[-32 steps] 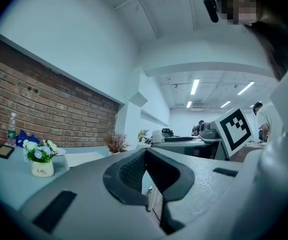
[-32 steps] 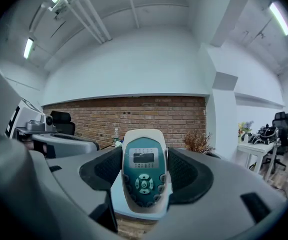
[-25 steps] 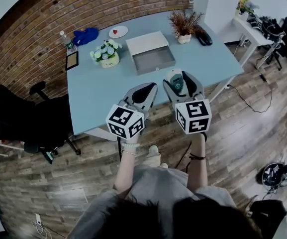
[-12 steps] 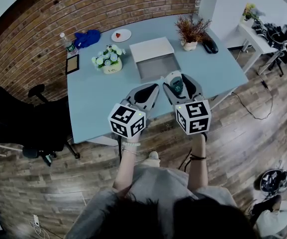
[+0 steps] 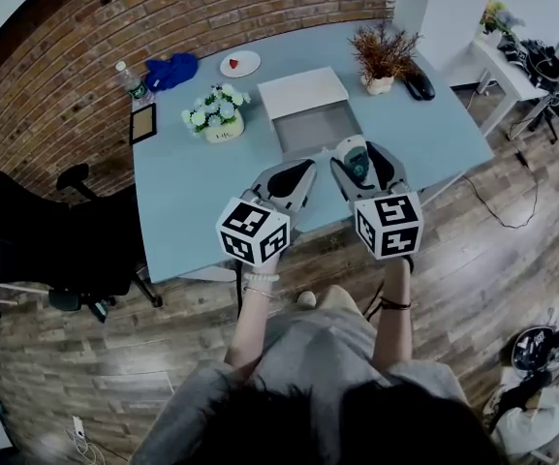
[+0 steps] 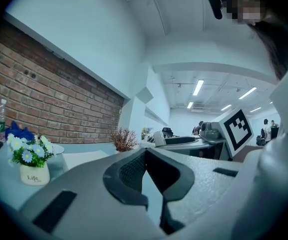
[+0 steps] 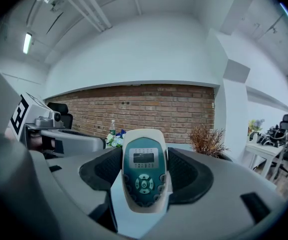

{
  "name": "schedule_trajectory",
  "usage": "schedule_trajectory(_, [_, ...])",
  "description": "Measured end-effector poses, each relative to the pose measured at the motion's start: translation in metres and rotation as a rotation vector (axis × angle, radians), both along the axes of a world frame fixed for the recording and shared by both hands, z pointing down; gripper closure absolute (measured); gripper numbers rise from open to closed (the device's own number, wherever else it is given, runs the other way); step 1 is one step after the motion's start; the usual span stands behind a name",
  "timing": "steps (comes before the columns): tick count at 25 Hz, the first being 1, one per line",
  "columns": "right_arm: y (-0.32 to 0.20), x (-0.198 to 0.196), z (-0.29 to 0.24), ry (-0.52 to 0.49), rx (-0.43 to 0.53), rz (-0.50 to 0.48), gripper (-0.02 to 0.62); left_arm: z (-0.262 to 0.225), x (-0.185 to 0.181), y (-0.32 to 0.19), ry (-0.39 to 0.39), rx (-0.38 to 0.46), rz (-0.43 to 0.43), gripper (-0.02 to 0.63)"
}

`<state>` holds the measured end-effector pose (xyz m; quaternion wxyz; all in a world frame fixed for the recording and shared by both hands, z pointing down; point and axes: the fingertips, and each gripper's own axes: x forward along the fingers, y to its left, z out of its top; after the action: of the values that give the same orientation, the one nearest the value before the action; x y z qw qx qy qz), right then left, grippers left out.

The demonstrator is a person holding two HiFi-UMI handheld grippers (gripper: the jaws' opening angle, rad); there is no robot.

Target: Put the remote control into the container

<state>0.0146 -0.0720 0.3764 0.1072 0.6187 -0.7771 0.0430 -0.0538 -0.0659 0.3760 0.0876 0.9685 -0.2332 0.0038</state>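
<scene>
Right tongs [image 5: 358,153] grasp the remote control [image 7: 144,176] lengthwise along the jaws. Container [image 5: 318,129] lies just beyond, far-left. Left tongs [image 5: 295,172] are clenched and empty.

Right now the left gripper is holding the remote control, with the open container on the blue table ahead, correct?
Not quite. The remote control is clamped between the jaws of the right gripper, as the right gripper view shows. The left gripper has its jaws together on nothing. The open container is indeed on the blue table ahead.
</scene>
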Motion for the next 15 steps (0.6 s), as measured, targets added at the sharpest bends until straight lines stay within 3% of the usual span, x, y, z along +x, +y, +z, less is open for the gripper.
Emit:
schedule_trajectory(8, [-0.024,0.012,0.012,0.000,-0.034,-0.026,0.310,0.013,0.008,-0.021,-0.011,-0.038,-0.026,0.603])
schedule_trajectory(15, [-0.058,0.020,0.010,0.031,-0.055,-0.127,0.310,0.007,0.023,-0.056,0.001,-0.043,-0.082,0.603])
